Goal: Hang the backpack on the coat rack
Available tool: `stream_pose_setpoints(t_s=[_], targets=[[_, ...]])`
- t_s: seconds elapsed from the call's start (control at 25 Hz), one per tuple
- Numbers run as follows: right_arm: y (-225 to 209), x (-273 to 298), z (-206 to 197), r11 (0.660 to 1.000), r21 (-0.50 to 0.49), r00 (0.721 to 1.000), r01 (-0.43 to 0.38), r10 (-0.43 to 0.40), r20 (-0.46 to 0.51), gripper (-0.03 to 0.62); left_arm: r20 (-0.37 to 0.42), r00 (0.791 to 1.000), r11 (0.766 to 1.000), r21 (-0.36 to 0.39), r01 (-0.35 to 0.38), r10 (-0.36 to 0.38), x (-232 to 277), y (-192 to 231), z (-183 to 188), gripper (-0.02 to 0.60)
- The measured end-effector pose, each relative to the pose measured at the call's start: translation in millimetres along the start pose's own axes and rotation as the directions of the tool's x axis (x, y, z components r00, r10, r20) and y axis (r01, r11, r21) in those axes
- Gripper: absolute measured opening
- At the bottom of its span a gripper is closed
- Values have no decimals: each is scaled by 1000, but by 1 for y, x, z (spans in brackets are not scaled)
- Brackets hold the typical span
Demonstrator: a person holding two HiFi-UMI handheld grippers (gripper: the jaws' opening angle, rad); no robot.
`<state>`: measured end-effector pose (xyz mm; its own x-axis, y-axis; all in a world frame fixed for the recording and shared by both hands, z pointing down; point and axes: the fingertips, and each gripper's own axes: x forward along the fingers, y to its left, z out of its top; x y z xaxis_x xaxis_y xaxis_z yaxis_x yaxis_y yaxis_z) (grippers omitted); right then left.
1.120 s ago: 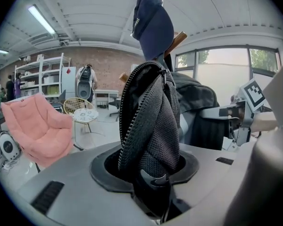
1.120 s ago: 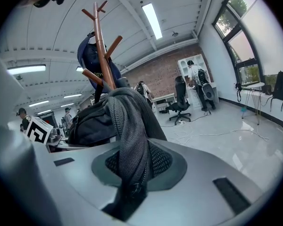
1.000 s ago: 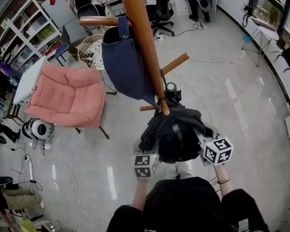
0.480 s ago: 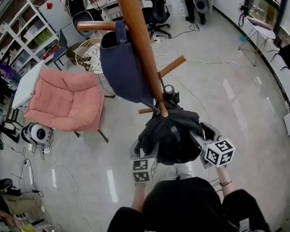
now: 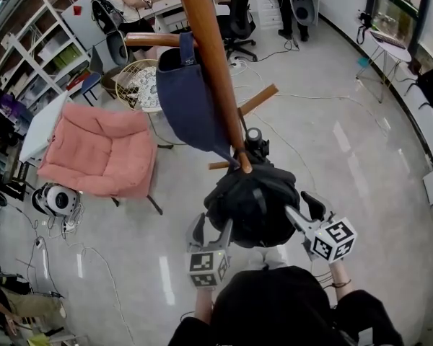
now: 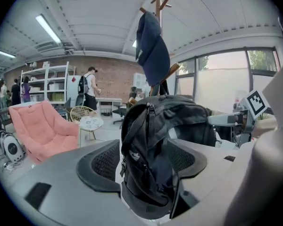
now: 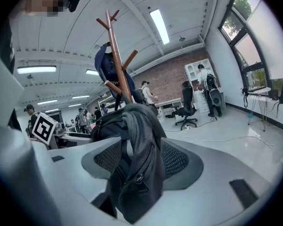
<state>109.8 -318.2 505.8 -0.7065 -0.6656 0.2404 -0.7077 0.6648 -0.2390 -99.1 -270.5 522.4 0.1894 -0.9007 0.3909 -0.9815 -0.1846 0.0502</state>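
Observation:
The black backpack (image 5: 254,200) hangs from a low peg (image 5: 243,163) of the wooden coat rack (image 5: 209,56). A navy bag (image 5: 191,99) hangs from a higher peg. My left gripper (image 5: 211,231) is at the backpack's near left edge and its jaws are opening. Dark fabric (image 6: 146,145) lies between its pads (image 6: 101,161), which stand off it. At the pack's near right side, my right gripper (image 5: 303,209) is also opening. A fold with a zipper (image 7: 134,159) hangs between its pads (image 7: 177,159), and they do not press on it.
A pink cushioned chair (image 5: 101,146) and a wicker side table (image 5: 137,85) stand left of the rack. Shelves (image 5: 29,71) line the far left; a person with a backpack (image 5: 119,9) and an office chair (image 5: 234,16) are behind. Cables trail over the floor.
Both grippers have opened and drawn back toward me from the backpack. The backpack stays hanging on the low peg.

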Motion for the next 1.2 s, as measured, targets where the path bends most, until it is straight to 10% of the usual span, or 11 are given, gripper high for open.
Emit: stream_pose_setpoints(t_s=[0.2,0.44,1.2], targets=[[5,-18,16,999,-36,999,21,-19,42,172,51,999,1000,17,-16,15,-22,0,18,293],[7,-32,33,994,-86,995,69,-63,72,37,105,993,997,53,-50,44,-40,3,38,129],[8,-64,99,985,-119,965,127,-95,244,14,227,970,993,68,-101,83,-78,19,82,15]])
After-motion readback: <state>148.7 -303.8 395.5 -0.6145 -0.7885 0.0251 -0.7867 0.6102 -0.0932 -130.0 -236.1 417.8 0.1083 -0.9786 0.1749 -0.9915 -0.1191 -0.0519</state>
